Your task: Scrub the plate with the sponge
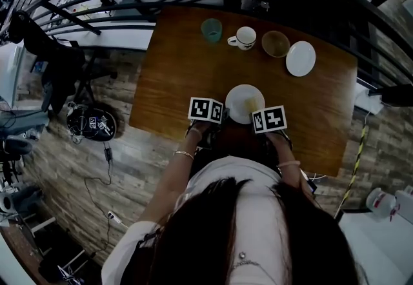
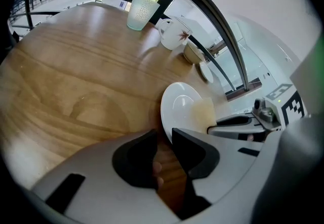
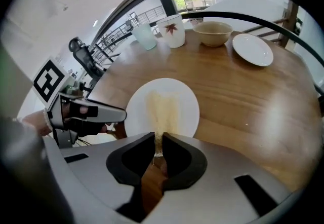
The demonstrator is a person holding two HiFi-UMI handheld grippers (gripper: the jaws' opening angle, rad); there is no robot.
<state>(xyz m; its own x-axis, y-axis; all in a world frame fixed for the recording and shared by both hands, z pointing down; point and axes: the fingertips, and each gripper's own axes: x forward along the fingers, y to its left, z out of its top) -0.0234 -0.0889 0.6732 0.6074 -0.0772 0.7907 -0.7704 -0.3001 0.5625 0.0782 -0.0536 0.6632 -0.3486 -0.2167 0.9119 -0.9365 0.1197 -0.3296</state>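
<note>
At the plate's near left rim, the left gripper [image 2: 164, 139] pinches the white plate [image 2: 179, 109], its jaws almost together. Over the plate's middle, the right gripper [image 3: 158, 142] squeezes a thin yellow sponge [image 3: 162, 109]. Beyond the plate, on the wooden table [image 3: 238, 96], stand a glass [image 3: 144, 35], a cup [image 3: 172, 30], a bowl [image 3: 213, 33] and a saucer [image 3: 252, 49].

The sponge [image 3: 163, 109] is blurred on the plate [image 3: 137, 112], whose near rim is hidden by the right gripper [image 3: 158, 137].
</note>
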